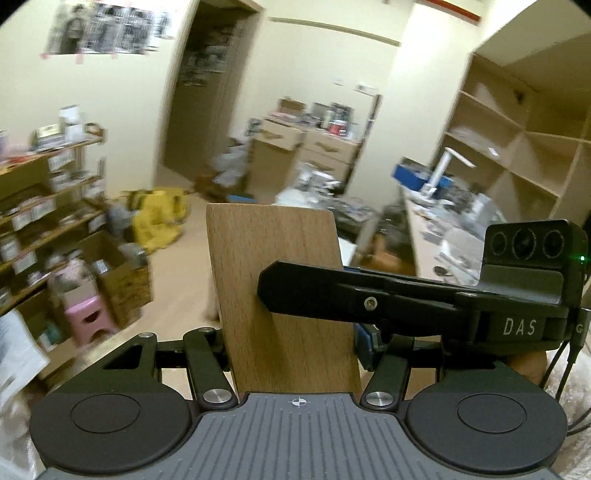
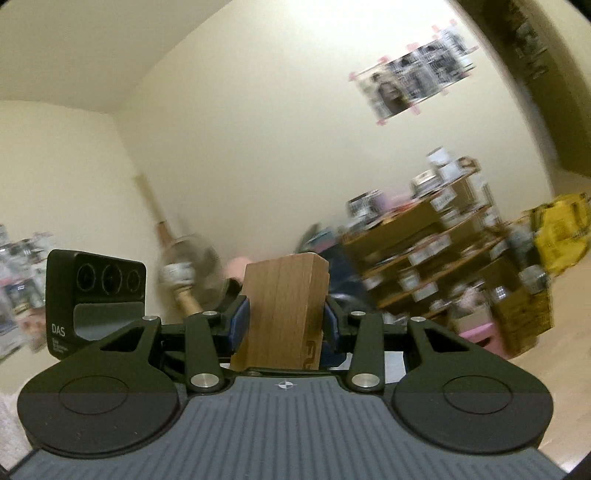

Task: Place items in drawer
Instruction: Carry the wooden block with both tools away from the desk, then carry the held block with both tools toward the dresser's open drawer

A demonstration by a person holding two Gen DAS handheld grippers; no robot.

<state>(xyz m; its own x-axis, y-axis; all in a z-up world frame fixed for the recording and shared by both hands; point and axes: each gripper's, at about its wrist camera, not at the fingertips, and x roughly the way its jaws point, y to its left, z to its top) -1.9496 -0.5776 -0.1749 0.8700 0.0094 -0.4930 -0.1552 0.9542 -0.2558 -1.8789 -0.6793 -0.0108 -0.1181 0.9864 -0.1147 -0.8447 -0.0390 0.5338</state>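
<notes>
Jaws of both grippers closed on one wooden block [image 1: 280, 291]. Left wrist view: the left gripper [image 1: 291, 343] clamps the block near its lower end, and the block rises upright from between the jaws with its grain running lengthwise. The right gripper [image 1: 369, 295] enters from the right side and lies across the block's right edge; its black finger overlaps the wood, and its camera housing, lettered "DAS", sits at the far right. A bit of a hand [image 1: 528, 365] shows beneath that housing. Right wrist view: the same wooden block [image 2: 284, 306] stands between the blue pads [image 2: 239, 321] of the right gripper [image 2: 284, 325], both pads pressed against its side faces; dark lettering marks its lower right corner. The left gripper's camera housing [image 2: 96, 291] appears at the left. The block is held in the air, clear of any surface, and no drawer can be made out near it. Background, blurred in both views: cream walls, a taped poster [image 1: 110, 27], wooden shelving [image 1: 40, 206] crowded with small items, a yellow bag [image 1: 159, 218] on the floor, a pink stool [image 1: 90, 319], cardboard boxes, a chest of drawers [image 1: 306, 147] by the doorway, and a cluttered tabletop [image 1: 428, 236] under empty cubby shelves [image 1: 517, 140] at the right
</notes>
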